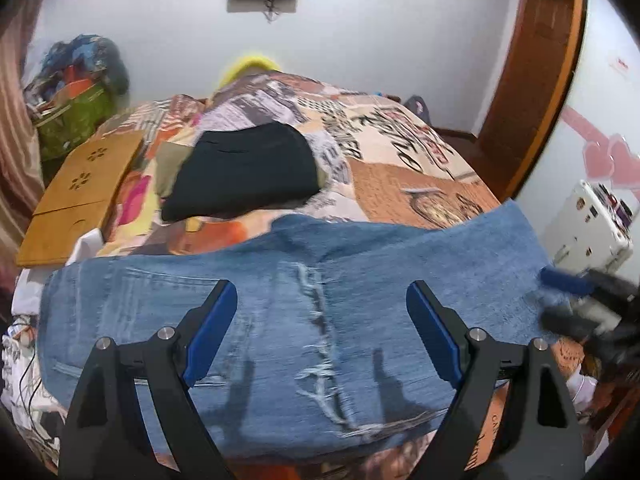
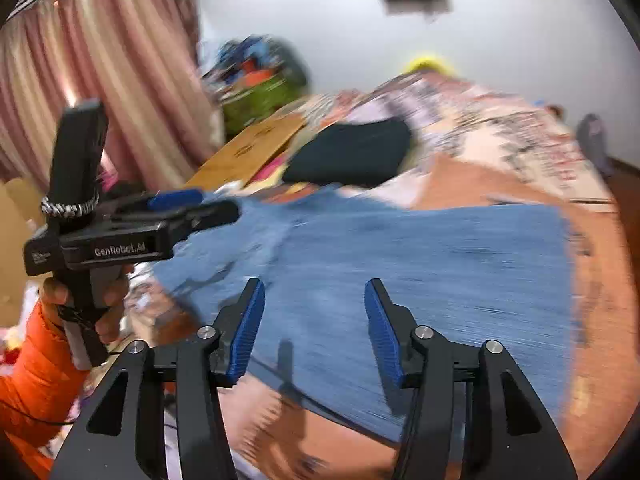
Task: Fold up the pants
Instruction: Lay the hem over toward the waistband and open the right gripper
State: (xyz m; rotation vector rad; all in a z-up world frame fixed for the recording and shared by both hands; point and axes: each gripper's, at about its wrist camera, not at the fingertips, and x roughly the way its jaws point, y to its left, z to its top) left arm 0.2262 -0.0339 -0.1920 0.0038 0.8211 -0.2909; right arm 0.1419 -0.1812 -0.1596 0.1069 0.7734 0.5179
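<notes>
Now the jeans [image 1: 304,320] lie flat across the bed [image 1: 400,168], just under both claws. The left claw [image 1: 320,320] is wide open and holds nothing. The right claw [image 2: 314,328] is partly open and also empty. To fold well, each claw should probably pinch one edge and lift together. The left claw's side reads "GenRobot.AI". The bed's words are too blurry.

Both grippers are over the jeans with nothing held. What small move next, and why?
Probably lower the left gripper and right gripper onto the jeans and pinch an edge: both stand open and empty, and the denim lies spread flat across the bed, not yet folded small.
</notes>
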